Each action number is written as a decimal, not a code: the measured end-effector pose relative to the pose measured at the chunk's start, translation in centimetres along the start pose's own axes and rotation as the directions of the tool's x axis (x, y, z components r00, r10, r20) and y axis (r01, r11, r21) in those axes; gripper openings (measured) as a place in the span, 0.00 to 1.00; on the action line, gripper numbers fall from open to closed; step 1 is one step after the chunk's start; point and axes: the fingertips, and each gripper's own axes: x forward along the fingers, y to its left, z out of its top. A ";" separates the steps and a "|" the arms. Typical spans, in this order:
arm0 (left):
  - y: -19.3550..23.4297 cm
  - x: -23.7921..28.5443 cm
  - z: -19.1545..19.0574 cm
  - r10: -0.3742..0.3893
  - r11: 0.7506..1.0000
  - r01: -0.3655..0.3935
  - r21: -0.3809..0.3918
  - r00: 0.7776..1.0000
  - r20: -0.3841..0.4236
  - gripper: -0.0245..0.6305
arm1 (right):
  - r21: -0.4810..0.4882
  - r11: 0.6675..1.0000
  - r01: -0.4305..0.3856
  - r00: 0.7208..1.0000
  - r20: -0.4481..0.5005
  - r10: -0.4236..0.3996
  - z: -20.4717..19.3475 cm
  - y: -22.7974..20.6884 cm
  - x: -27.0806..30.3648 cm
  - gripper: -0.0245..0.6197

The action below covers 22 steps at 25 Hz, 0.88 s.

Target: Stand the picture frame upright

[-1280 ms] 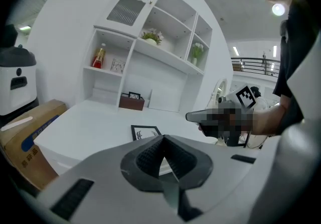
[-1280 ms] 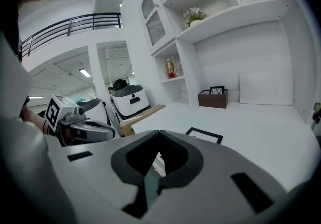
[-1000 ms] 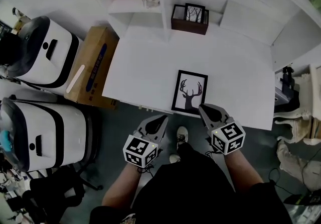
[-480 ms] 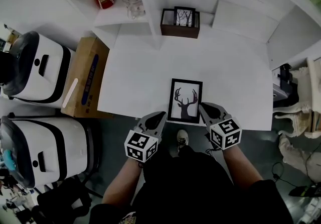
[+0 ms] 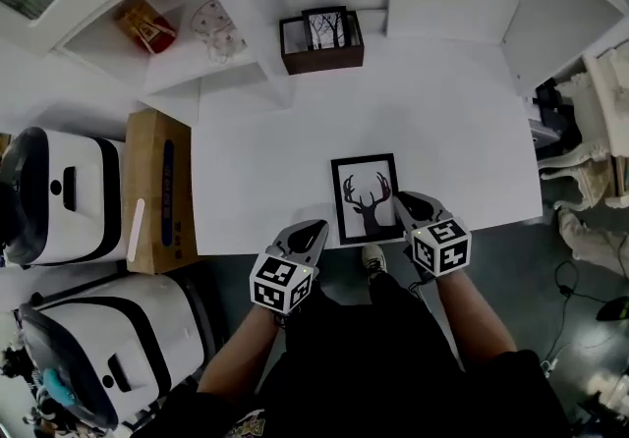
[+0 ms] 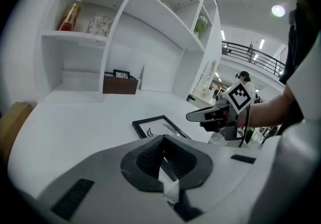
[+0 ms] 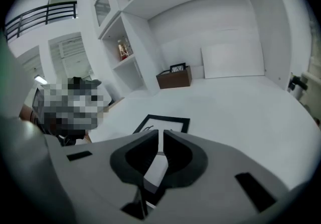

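A black picture frame (image 5: 369,196) with a deer-head print lies flat on the white table (image 5: 265,181), near its front edge. It also shows in the left gripper view, picture frame (image 6: 156,126), and in the right gripper view, picture frame (image 7: 165,122). My right gripper (image 5: 405,202) is shut and hovers at the frame's lower right corner, holding nothing. My left gripper (image 5: 313,230) is shut too, at the table's front edge left of the frame. From the left gripper view the right gripper (image 6: 193,116) shows beside the frame.
A brown box (image 5: 321,45) holding a small framed picture stands at the table's back by the white shelves. A white panel (image 5: 442,12) leans at the back right. A cardboard box (image 5: 153,186) and white machines (image 5: 59,195) stand on the floor to the left.
The view has shifted, so the table sits lower and more central. Both grippers have come forward to the table's front edge, the right one reaching the frame's lower right corner.
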 end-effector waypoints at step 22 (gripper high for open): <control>1.6 4.2 -3.0 -0.055 0.997 0.049 -0.053 0.992 -0.112 0.05 | 0.141 0.985 0.105 0.980 -0.185 -0.078 -5.0 -3.6 4.5 0.16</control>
